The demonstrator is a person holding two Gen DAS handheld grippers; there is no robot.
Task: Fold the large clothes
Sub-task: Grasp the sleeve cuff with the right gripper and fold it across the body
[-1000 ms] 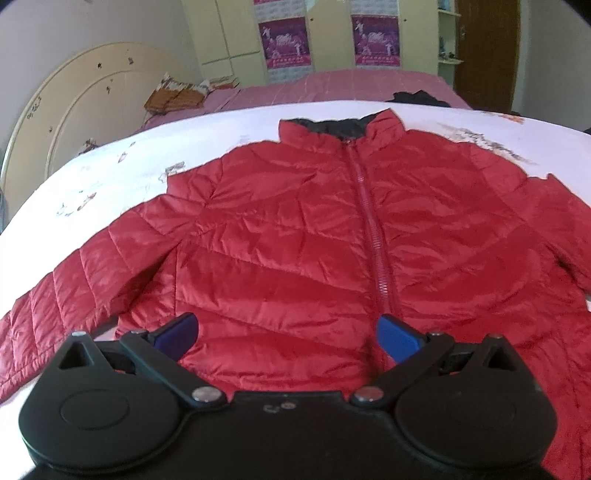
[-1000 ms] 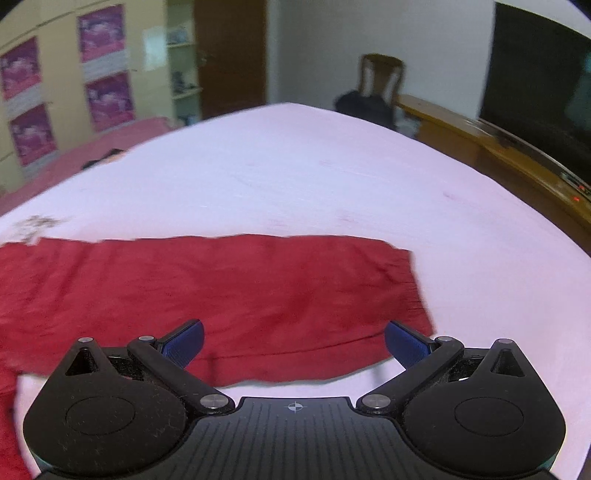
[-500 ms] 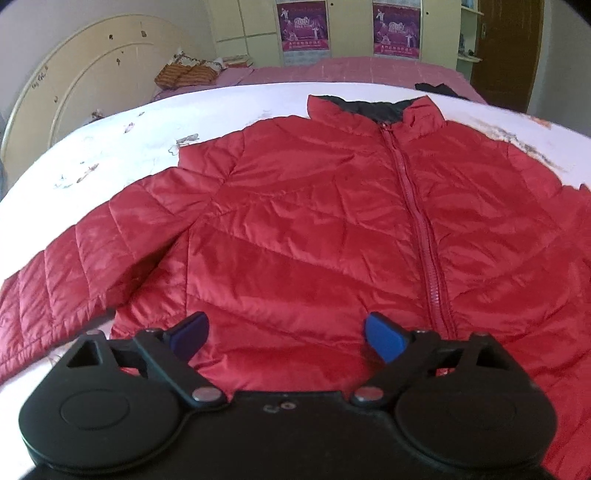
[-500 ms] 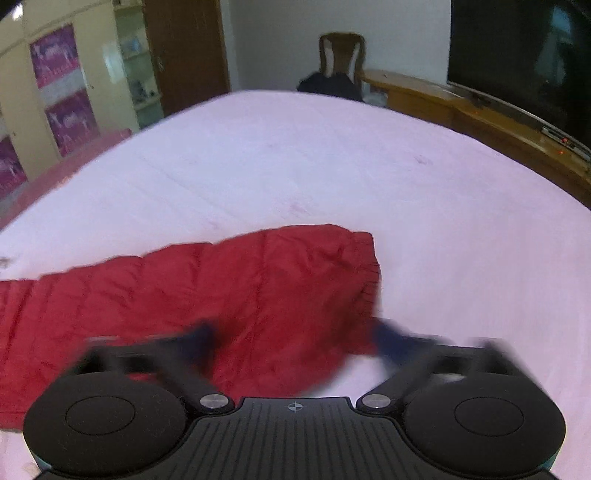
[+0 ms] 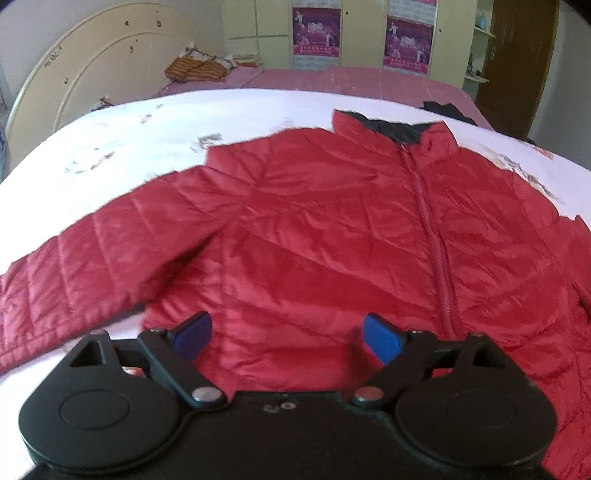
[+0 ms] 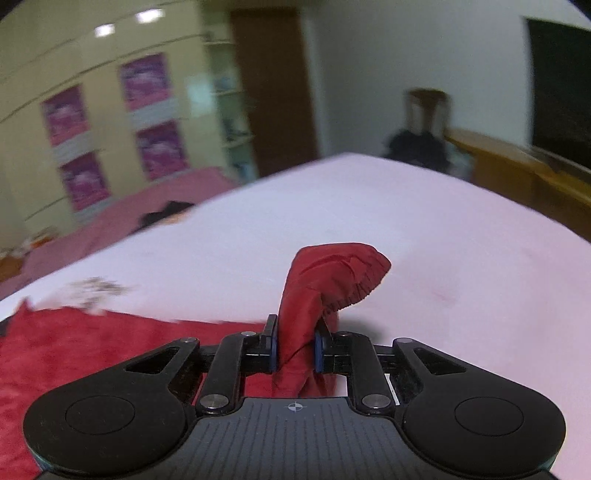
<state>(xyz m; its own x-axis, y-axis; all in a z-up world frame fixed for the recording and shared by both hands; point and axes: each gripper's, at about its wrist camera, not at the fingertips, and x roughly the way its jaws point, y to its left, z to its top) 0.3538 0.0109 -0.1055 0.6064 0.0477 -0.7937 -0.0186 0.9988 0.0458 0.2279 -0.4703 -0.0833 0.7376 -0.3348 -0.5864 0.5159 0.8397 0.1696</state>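
No lettering can be read. The purple posters [image 5: 316,32] at the top of the frame carry print too small and blurred.

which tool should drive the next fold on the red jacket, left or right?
Right. The right tool is already shut on the sleeve cuff, lifted off the bed, likely ready to carry across. The left tool is open, holding nothing, over the jacket near its hem.
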